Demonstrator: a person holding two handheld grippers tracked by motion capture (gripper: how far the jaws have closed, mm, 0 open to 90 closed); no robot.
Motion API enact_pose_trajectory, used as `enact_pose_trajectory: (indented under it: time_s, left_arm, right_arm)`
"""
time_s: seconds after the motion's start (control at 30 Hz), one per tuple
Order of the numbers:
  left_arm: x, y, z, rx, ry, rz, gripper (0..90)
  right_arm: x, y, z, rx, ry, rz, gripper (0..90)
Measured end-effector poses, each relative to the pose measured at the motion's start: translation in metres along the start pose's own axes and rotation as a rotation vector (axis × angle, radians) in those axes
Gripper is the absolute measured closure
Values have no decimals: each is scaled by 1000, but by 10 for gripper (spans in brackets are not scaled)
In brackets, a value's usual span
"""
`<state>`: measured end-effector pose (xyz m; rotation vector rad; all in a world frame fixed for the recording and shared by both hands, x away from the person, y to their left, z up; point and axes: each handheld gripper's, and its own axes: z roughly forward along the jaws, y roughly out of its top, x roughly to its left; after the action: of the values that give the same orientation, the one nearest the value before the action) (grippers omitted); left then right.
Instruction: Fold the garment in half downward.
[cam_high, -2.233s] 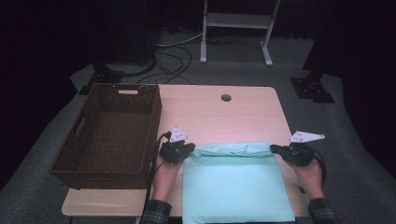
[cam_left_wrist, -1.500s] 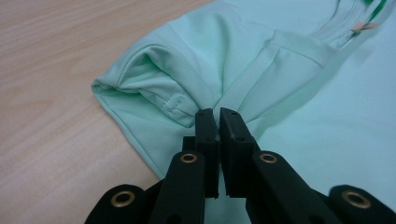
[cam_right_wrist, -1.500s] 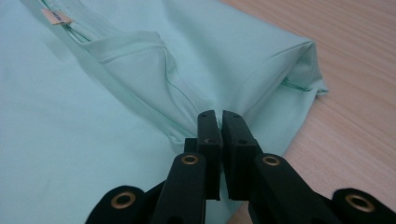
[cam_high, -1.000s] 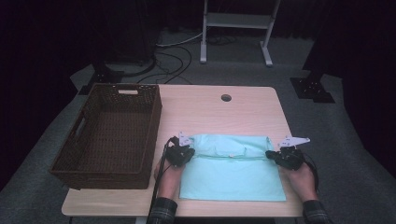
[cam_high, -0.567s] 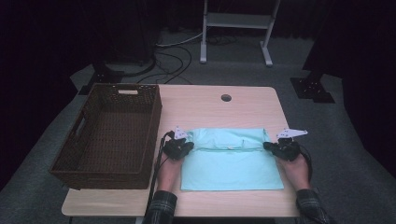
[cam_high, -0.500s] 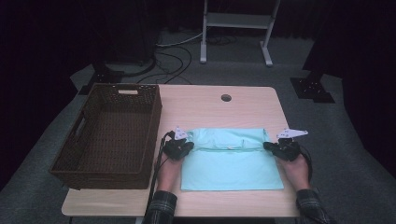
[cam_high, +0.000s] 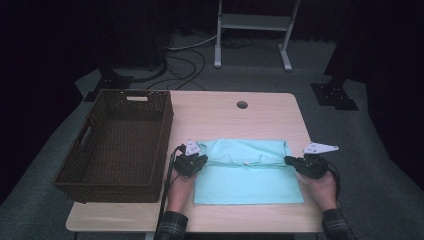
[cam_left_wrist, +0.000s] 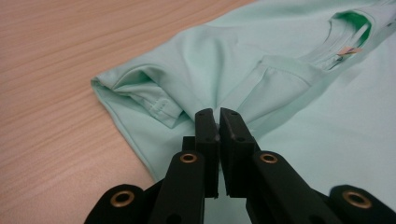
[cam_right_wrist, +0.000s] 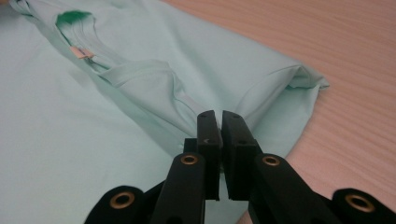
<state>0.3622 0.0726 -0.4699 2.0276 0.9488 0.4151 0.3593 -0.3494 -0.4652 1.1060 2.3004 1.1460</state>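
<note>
While both grippers sit at mid-table, there's one mint shirt (cam_high: 248, 172) lying flat between them, one basket (cam_high: 117, 142) at 9 o'clock. Left gripper (cam_high: 199, 161) is pinching the shirt's folded edge at 9 o'clock, right gripper (cam_high: 291, 161) pinching it at 3 o'clock.

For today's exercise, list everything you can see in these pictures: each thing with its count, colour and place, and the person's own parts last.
shirt: one, mint green, folded on the table's near half, between the two tools
basket: one, dark brown wicker, on the table's left side
table: one, light wood, centre, with a round hole near its far edge
stand: one, grey metal, on the floor beyond the table
left tool: one, black, shut on the shirt's left edge
right tool: one, black, shut on the shirt's right edge
</note>
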Motion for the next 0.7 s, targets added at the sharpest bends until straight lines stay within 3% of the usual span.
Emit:
enact_pose_trajectory:
  time_s: [0.3,0.7]
  left_arm:
    - [-14,1,-19,-5,1,31,870]
    - [-37,-10,-43,-20,-6,47,870]
  right_arm:
    - [9,-4,-14,-17,14,-4,865]
    - [32,-13,-37,-2,17,-85,865]
